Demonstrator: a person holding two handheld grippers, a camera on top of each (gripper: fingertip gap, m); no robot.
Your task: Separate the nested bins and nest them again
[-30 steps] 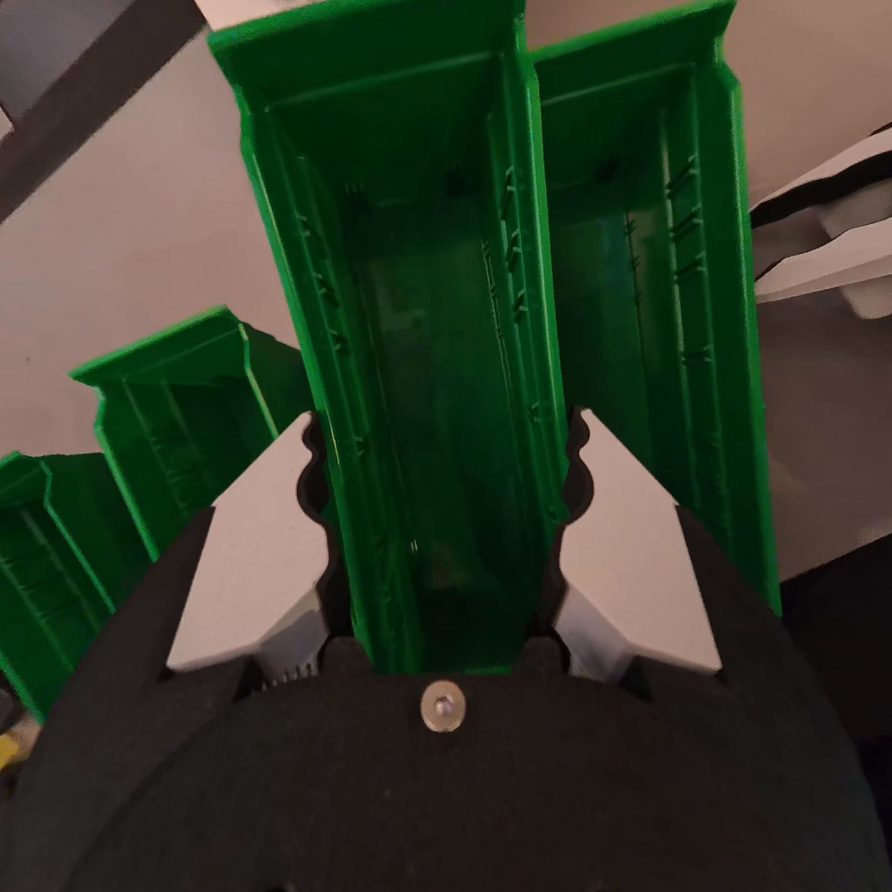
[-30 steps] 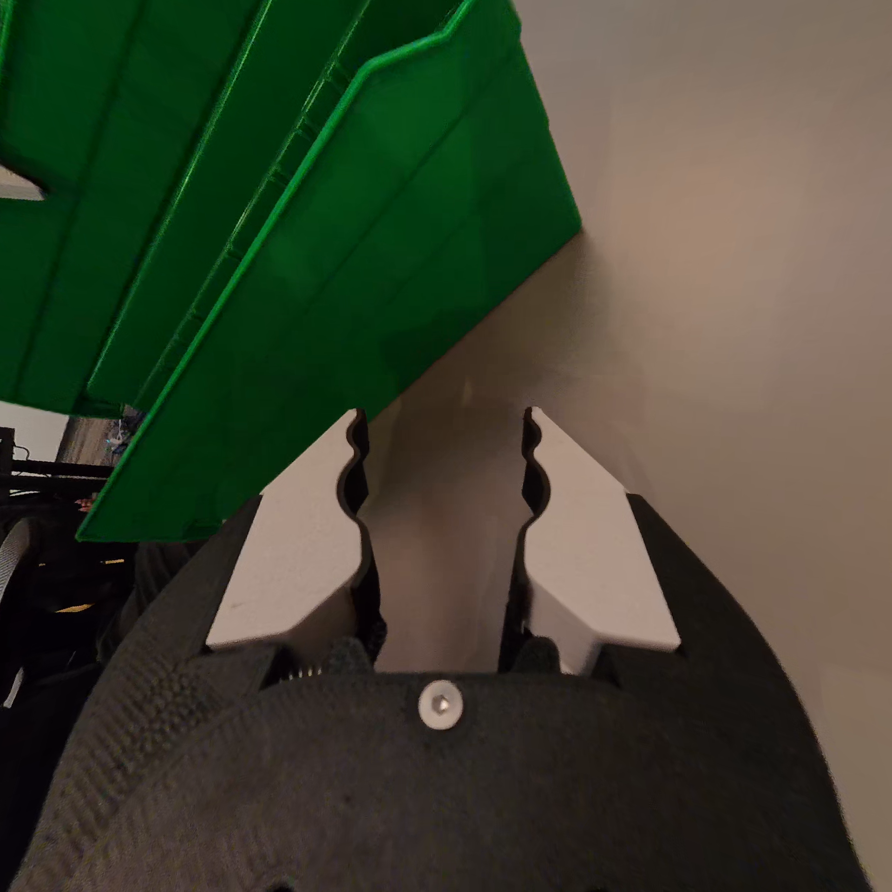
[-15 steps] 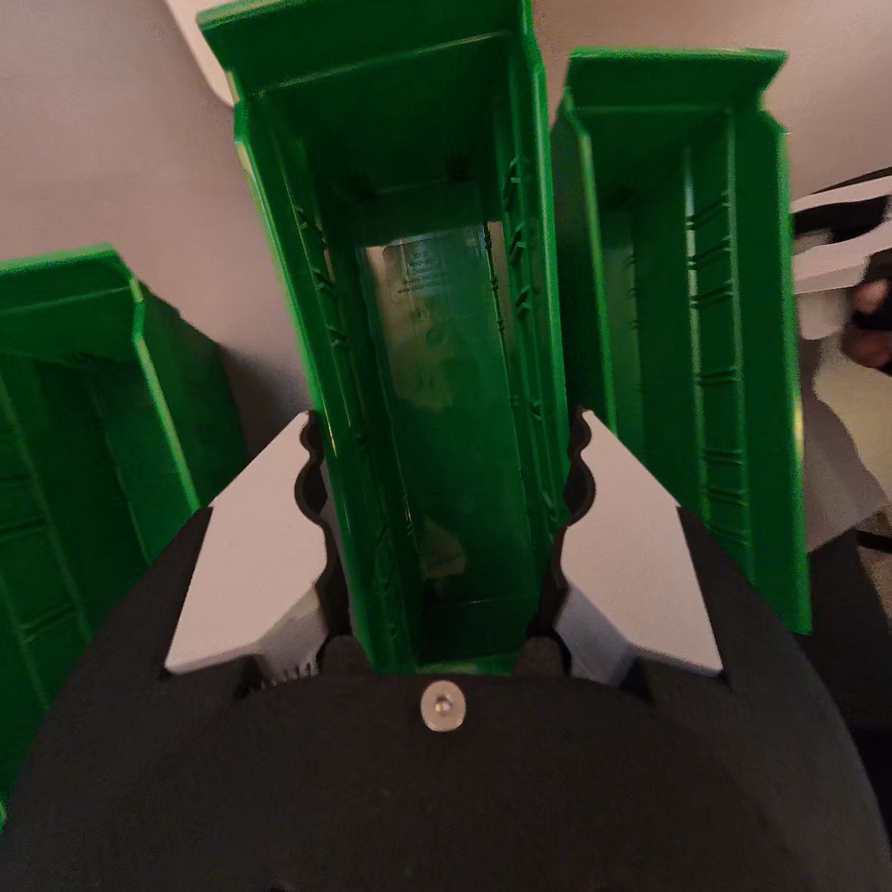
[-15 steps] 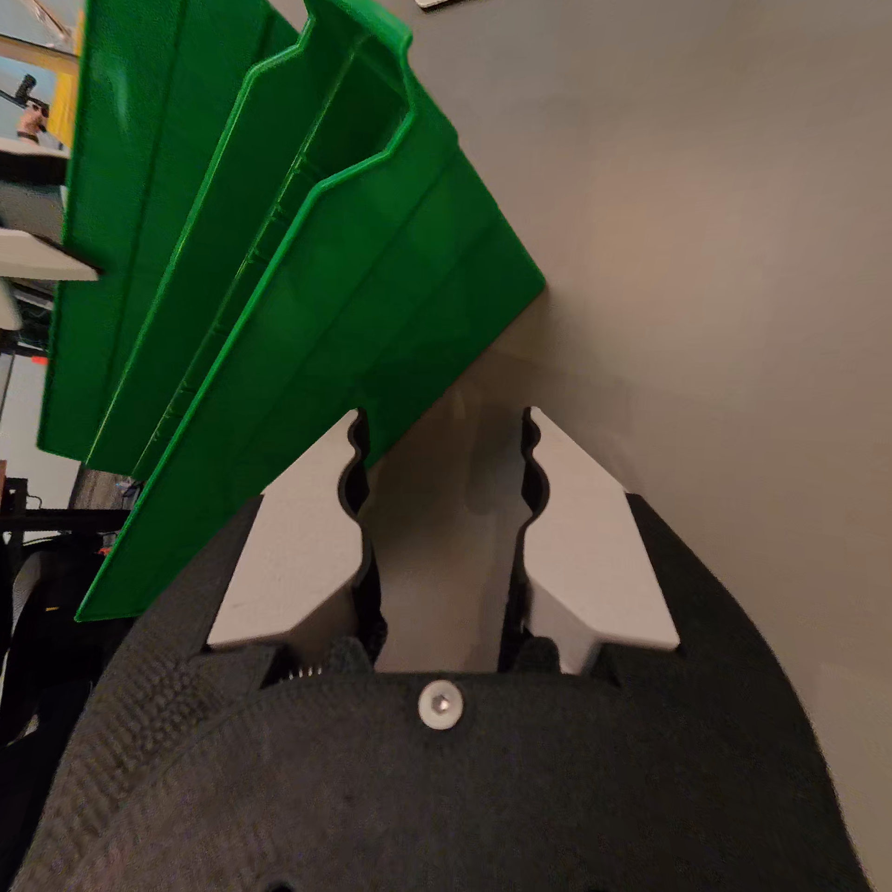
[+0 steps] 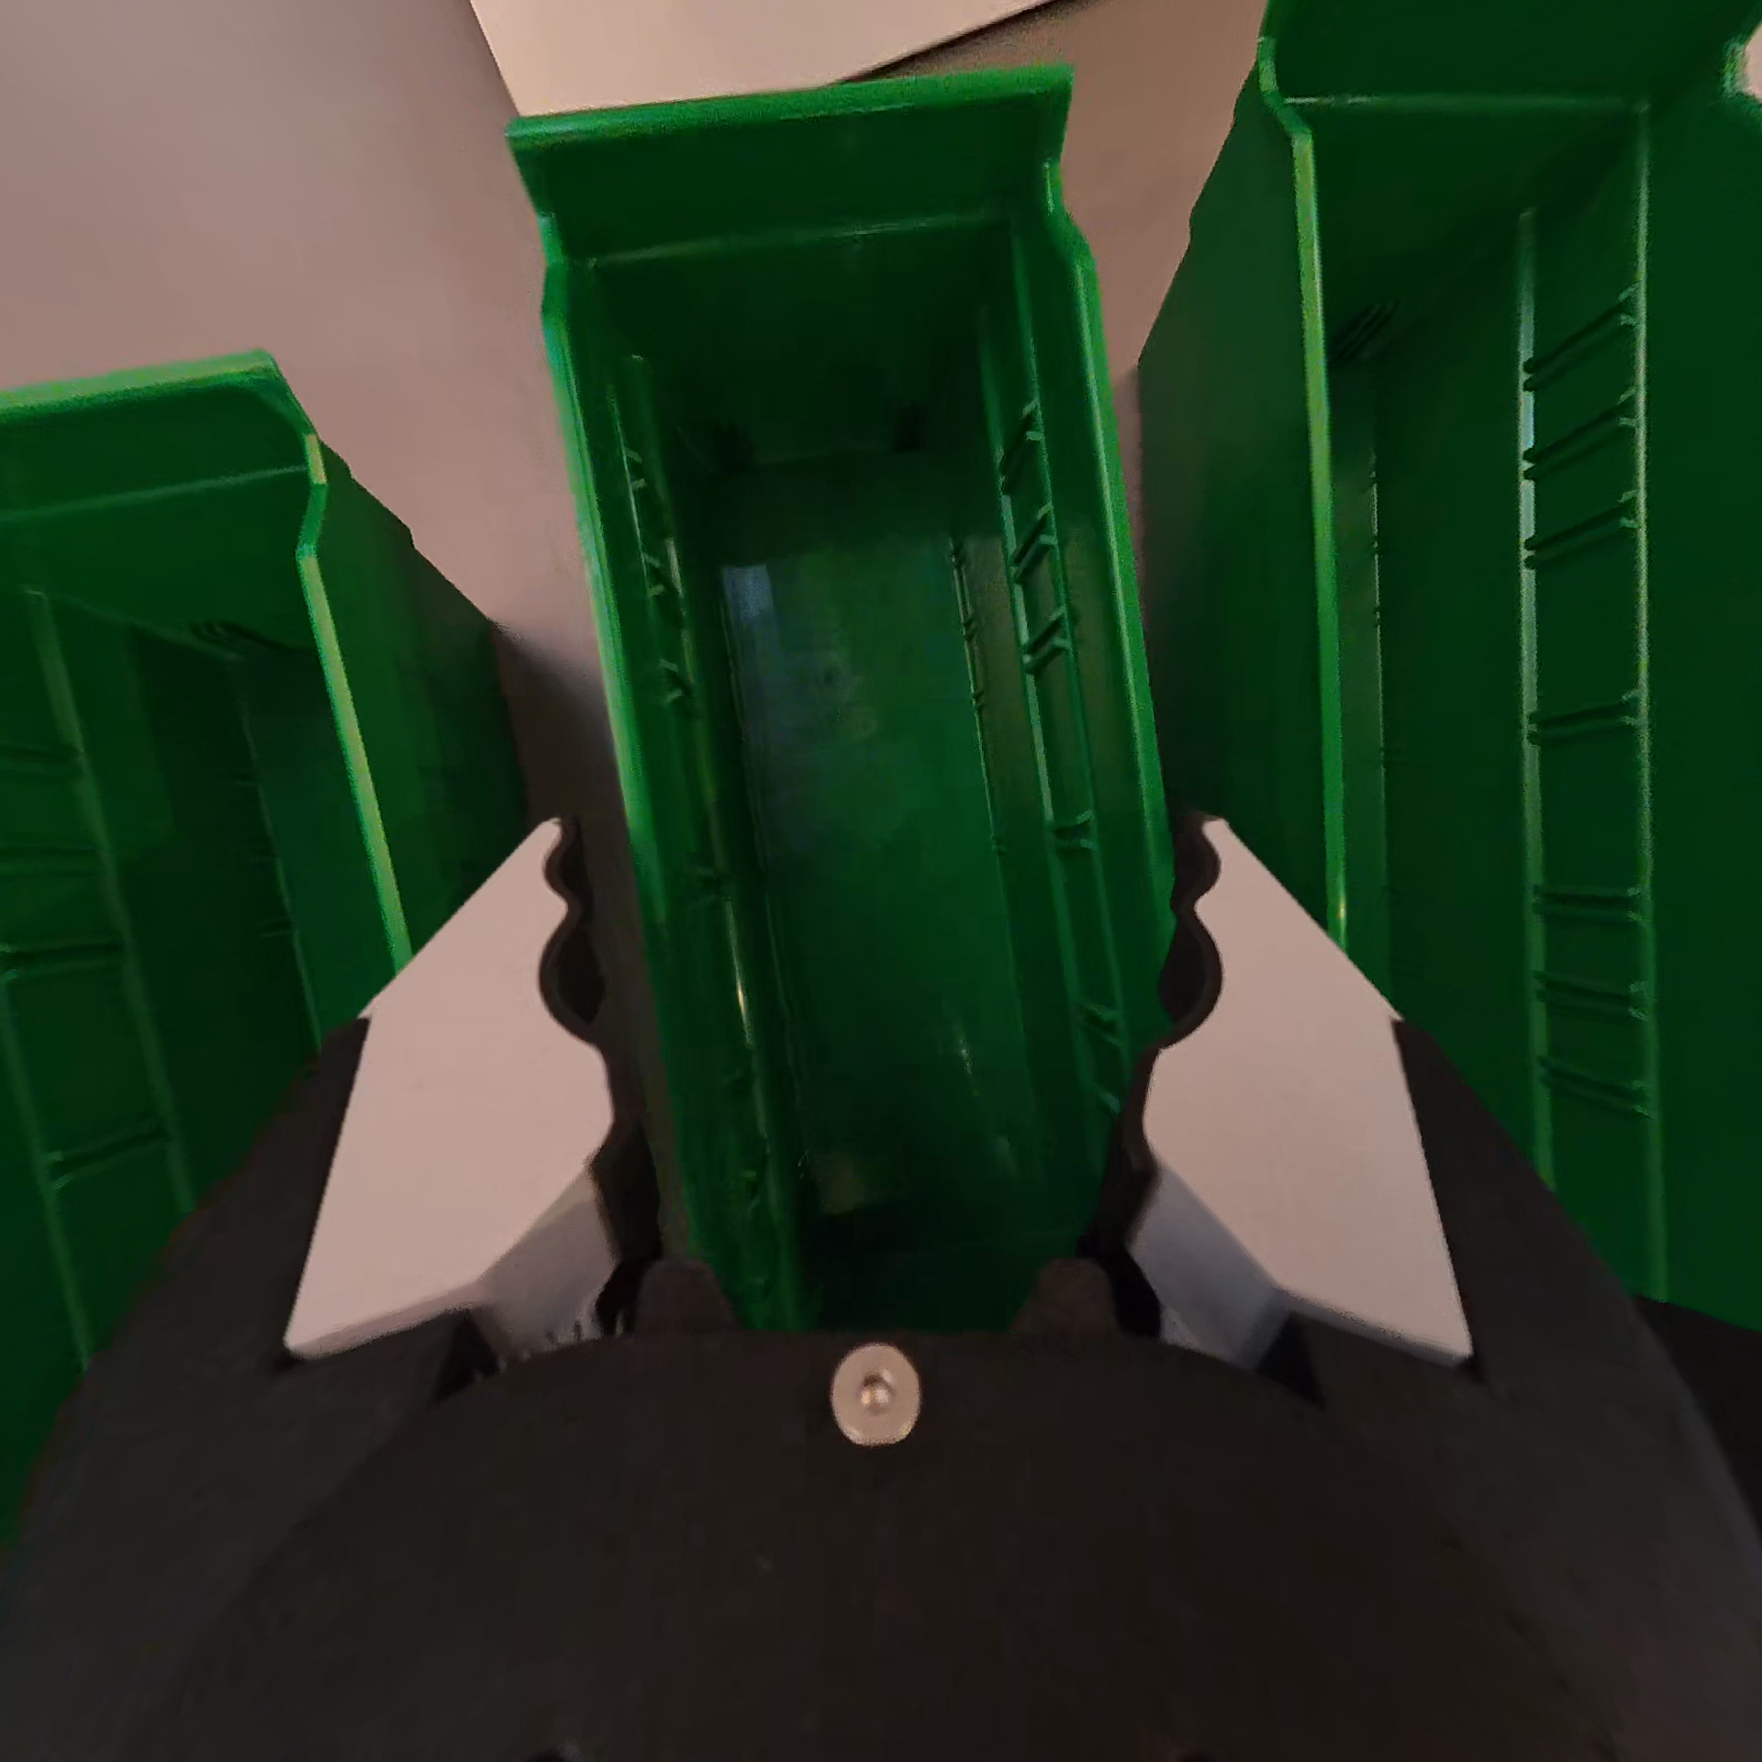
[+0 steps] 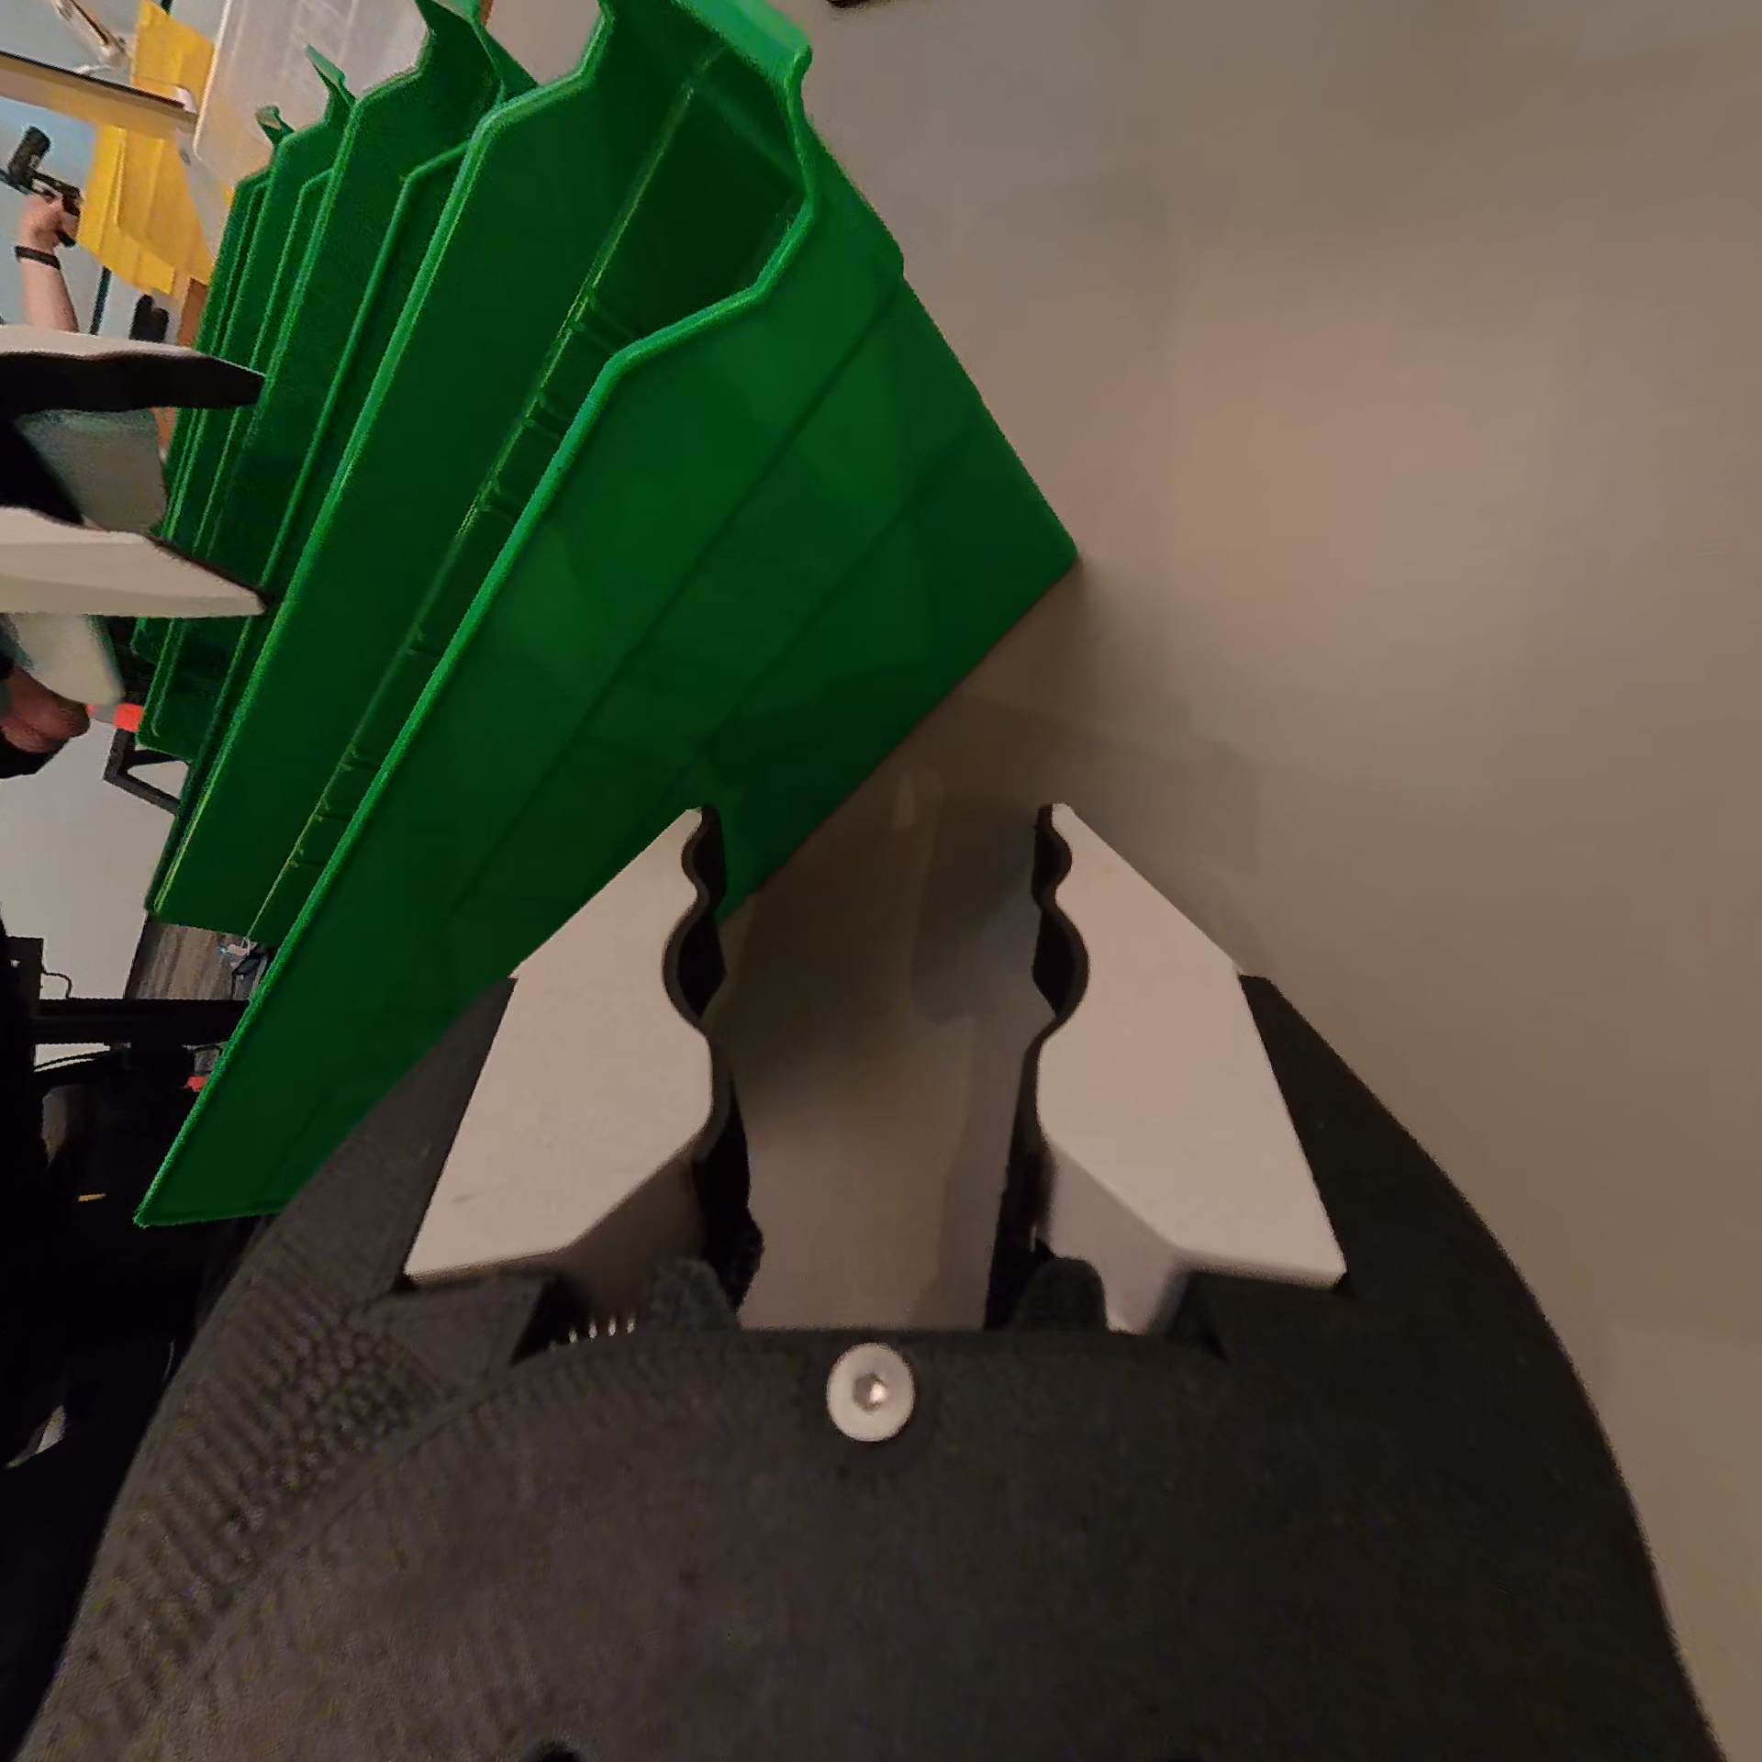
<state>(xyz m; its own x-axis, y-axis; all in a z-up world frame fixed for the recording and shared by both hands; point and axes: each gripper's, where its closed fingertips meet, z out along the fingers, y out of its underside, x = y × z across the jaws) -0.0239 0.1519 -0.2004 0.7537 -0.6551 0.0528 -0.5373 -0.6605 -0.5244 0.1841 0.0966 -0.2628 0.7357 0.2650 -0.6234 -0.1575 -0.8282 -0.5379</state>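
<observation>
My left gripper (image 5: 882, 839) is shut on the near end of a long green bin (image 5: 858, 667), open side towards the camera, above the grey table (image 5: 286, 238). A second green bin (image 5: 191, 763) lies to its left and a third (image 5: 1526, 667) to its right, both apart from it. My right gripper (image 6: 875, 829) is open and empty just above the table, its left fingertip beside the outer wall of the nearest green bin (image 6: 763, 572). More green bins (image 6: 362, 429) lie in a row behind that one. The left gripper (image 6: 162, 477) shows at the far left of the right wrist view.
The grey table (image 6: 1382, 572) stretches bare to the right of the bin row. A person's hand (image 6: 33, 715) holds the left gripper. Another person's raised arm (image 6: 48, 286) and yellow sheets (image 6: 143, 210) show far off at the upper left.
My left gripper has carried its bin left, away from the right-hand bin, into the gap between two bins. My right gripper stayed open and pulled back, bringing more bins into view.
</observation>
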